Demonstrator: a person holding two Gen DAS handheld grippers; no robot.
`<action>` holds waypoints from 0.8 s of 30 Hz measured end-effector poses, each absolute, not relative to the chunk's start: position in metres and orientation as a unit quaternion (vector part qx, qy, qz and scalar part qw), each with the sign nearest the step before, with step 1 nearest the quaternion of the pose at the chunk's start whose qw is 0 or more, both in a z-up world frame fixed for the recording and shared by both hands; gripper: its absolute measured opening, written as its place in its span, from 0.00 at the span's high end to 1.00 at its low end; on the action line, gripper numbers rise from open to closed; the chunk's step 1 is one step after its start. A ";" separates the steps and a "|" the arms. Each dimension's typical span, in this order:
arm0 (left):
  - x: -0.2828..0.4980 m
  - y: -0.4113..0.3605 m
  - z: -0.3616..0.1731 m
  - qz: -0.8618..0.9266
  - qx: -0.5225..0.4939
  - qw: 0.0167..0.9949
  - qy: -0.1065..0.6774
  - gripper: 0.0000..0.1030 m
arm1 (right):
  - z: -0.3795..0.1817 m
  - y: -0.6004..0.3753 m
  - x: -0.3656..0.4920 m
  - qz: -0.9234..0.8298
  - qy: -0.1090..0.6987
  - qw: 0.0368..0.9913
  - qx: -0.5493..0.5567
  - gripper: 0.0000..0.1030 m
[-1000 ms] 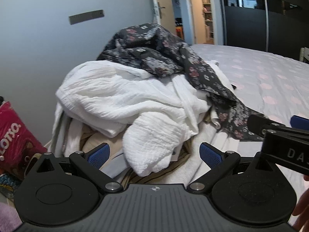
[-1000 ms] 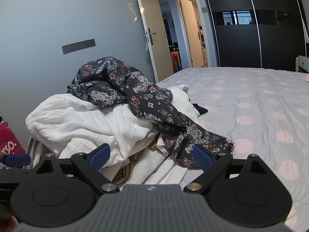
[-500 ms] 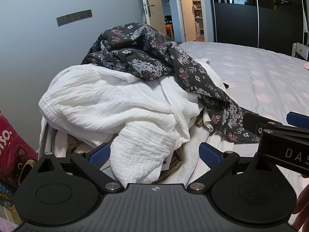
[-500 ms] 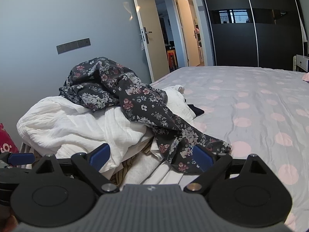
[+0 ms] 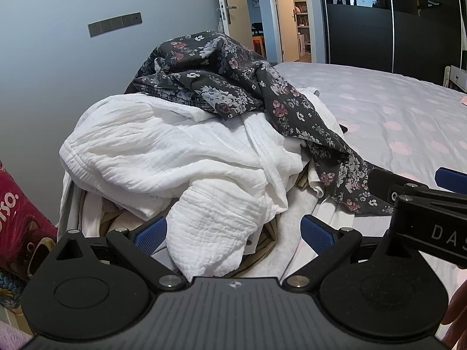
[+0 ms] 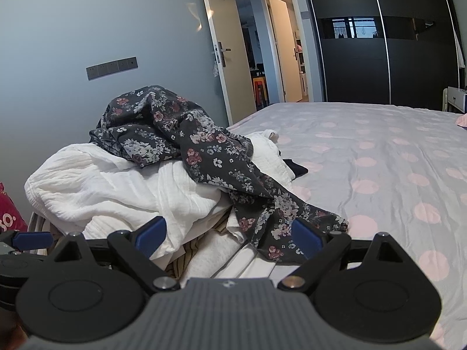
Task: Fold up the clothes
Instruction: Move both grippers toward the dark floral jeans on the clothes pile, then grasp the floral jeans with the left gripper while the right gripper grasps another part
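— Step in hand? Probably choosing a first garment: left gripper (image 5: pixel 233 230) and right gripper (image 6: pixel 229 232) both spread wide, grasping nothing.
— Clothes where?
— Heaped at the bed's (image 6: pixel 379 157) edge, floral garment (image 6: pixel 198 151) topmost over white crinkled garment (image 5: pixel 175 157).
— Next?
— Likely pinching the floral hem.

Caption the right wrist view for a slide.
Open right gripper faces a dark floral garment draped over white clothes on a polka-dot bed.
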State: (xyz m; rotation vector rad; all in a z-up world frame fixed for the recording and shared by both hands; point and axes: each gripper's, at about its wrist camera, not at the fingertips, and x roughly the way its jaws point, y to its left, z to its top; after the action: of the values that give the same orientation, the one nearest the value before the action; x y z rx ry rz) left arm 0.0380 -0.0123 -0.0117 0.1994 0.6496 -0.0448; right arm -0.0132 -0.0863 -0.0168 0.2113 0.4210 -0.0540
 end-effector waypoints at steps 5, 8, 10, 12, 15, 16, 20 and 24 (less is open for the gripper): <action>0.037 -0.011 -0.011 -0.021 0.098 0.942 0.319 0.03 | -0.017 -0.085 -0.012 -0.025 0.209 0.972 0.106 0.09; 0.038 -0.010 -0.012 -0.020 0.098 0.942 0.320 0.03 | -0.017 -0.084 -0.012 -0.025 0.209 0.972 0.106 0.09; 0.037 -0.010 -0.012 -0.021 0.098 0.942 0.321 0.03 | -0.017 -0.084 -0.013 -0.025 0.208 0.972 0.106 0.09; 0.037 -0.010 -0.012 -0.022 0.097 0.942 0.322 0.03 | -0.018 -0.084 -0.013 -0.025 0.208 0.972 0.105 0.09; 0.038 -0.009 -0.012 -0.025 0.093 0.941 0.323 0.03 | -0.017 -0.083 -0.013 -0.024 0.207 0.973 0.103 0.09; 0.038 -0.009 -0.013 -0.026 0.092 0.941 0.324 0.03 | -0.017 -0.082 -0.013 -0.022 0.207 0.973 0.103 0.09; 0.044 -0.004 -0.004 -0.032 0.094 0.942 0.321 0.03 | -0.013 -0.081 -0.009 -0.010 0.208 0.973 0.098 0.09; 0.054 0.000 0.007 -0.042 0.110 0.942 0.314 0.04 | -0.002 -0.082 0.002 0.002 0.209 0.973 0.095 0.09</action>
State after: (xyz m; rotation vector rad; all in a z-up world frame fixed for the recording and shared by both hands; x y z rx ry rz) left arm 0.0539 0.0001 0.0071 0.2238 0.6395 -0.0862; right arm 0.0023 -0.0822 -0.0018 0.1925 0.4221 0.0041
